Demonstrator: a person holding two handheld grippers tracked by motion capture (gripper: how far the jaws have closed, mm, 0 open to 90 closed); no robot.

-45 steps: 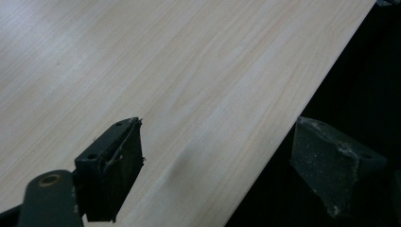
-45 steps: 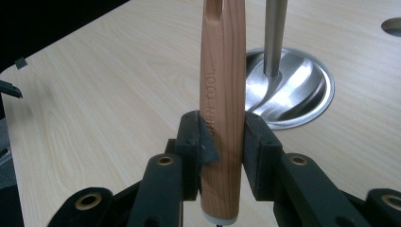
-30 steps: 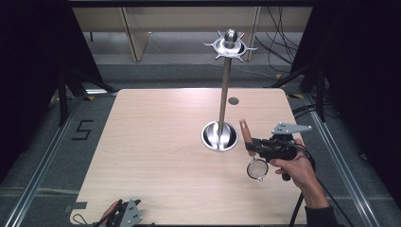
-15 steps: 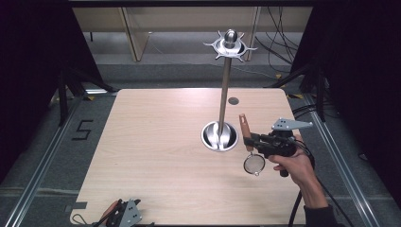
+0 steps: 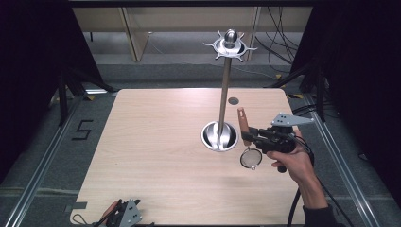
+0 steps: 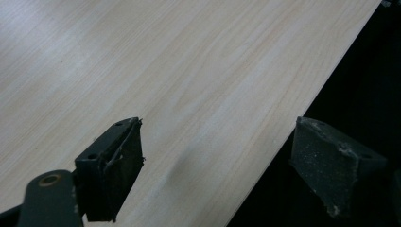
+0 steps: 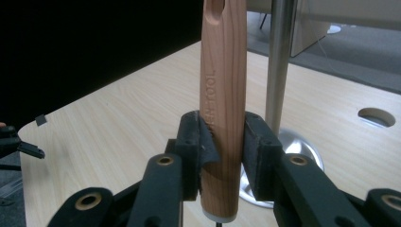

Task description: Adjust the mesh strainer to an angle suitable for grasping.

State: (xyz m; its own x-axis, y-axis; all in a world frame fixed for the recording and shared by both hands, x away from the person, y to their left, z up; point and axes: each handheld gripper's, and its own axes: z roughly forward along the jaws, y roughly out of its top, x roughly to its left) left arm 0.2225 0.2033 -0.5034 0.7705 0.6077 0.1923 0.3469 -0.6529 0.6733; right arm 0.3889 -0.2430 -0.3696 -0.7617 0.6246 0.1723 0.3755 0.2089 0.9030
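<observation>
At the near left edge of the wooden table lies the left gripper, its jaws wide apart over bare wood. Right of centre rises a metal stand (round base, hooked crown at top). Just right of the base, the right gripper, held in a hand, is clamped on the wooden handle of a small strainer, whose mesh bowl hangs low.
</observation>
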